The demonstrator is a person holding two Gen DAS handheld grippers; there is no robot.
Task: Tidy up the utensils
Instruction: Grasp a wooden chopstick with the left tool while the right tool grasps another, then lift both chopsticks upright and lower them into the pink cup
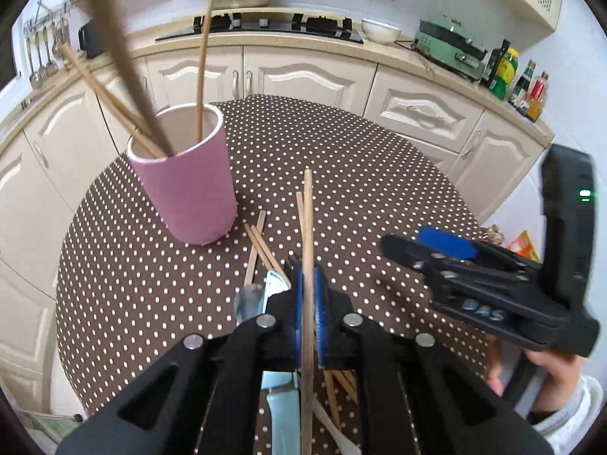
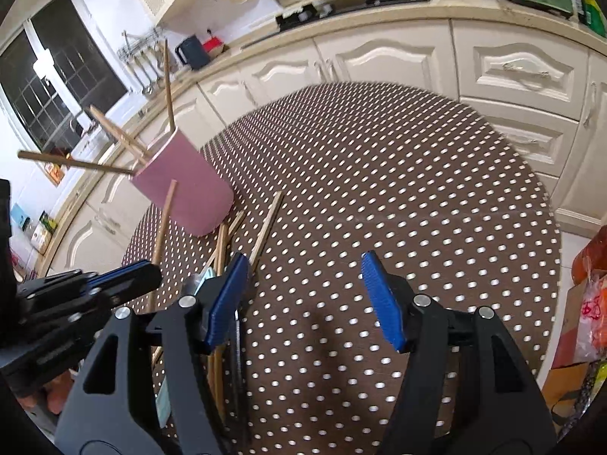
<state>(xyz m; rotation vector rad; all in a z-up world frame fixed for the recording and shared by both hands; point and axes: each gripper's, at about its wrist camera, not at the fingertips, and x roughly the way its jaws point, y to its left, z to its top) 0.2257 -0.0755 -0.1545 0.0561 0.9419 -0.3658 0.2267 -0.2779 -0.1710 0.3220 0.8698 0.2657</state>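
Right, chopstick (image 1: 308,227): I have one clamped in the left gripper (image 1: 308,295), its free end pointing toward the pink cup (image 1: 186,185), just short of the cup's base.
Handling: light, stiff and thin wood by my judgement; smooth enough to swivel or slide in the pads, so I'd grip it near the middle rather than at a tip.
Loose chopsticks (image 1: 260,250): several lie crossed on the dotted tablecloth (image 1: 379,174) right beside the cup's foot, under my left claw.
Knife (image 1: 280,409): pale blue handle, lying nearer me than the cup, beneath the held stick.
Cup contents: a few chopsticks already stand inside, leaning out over the rim.
Left claw: pressed together on the one stick, blue pads touching both its sides.
Right gripper (image 2: 307,295): jaws apart, nothing between them, hovering over bare cloth off to the cup's right.
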